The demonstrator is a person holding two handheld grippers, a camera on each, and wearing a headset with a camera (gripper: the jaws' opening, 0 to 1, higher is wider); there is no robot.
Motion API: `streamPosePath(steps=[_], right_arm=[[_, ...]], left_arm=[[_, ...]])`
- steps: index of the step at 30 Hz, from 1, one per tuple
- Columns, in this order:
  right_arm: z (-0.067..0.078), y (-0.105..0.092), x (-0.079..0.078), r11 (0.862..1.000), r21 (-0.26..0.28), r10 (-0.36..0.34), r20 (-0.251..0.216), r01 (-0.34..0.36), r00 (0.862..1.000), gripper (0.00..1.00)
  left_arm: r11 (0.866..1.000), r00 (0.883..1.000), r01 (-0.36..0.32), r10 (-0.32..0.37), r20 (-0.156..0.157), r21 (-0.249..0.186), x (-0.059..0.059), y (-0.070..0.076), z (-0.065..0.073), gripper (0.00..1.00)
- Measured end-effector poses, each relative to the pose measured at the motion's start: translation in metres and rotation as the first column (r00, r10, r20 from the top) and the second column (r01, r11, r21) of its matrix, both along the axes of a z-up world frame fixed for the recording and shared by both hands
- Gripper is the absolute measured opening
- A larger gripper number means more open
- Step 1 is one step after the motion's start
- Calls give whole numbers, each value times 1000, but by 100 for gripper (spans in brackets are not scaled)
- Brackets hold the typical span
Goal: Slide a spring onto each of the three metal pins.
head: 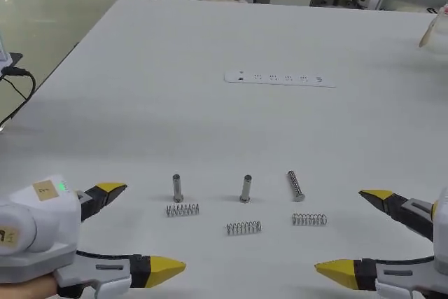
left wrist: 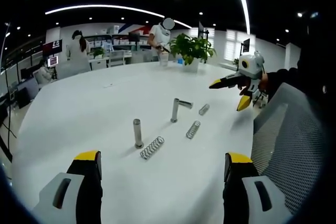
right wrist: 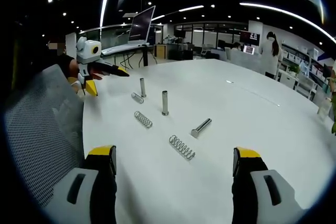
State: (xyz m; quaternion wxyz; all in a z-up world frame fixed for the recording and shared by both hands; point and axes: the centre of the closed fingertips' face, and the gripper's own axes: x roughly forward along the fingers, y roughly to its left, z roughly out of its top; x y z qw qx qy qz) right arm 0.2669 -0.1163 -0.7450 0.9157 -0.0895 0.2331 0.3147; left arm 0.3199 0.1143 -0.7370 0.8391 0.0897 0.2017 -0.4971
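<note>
Three pins are sitting bare on the table [head: 210, 124], each with a spring lying just in front of it: left pin [head: 177, 188] with left spring [head: 183, 209], middle pin [head: 246, 188] with middle spring [head: 243, 227], right pin [head: 295, 185] with right spring [head: 309, 220]. The left and middle pins are standing upright, and the right pin is lying on its side. Nothing is threaded yet, so the task is looking unstarted.

The risks, as I am judging them:
- The springs are round and light, so a jaw closing off-centre could be flicking one away.
- The upright pins are seeming free-standing, so a spring pushed on at an angle could be tipping one over.
- The fallen pin is needing righting or holding first, and it may roll.

The left gripper [head: 140, 227] is hanging near the left spring with jaws wide apart, holding and touching nothing. The right gripper [head: 355, 232] is gaping just as wide and empty, near the right spring.
</note>
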Motion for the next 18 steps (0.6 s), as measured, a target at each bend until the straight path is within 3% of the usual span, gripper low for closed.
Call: streamPosePath(steps=[18], right_arm=[[7, -5, 7, 1000, -17, -15, -3, 15, 1000, 89]], left_arm=[[1000, 1000, -7, 7, 12, -25, 3, 0, 4, 95]])
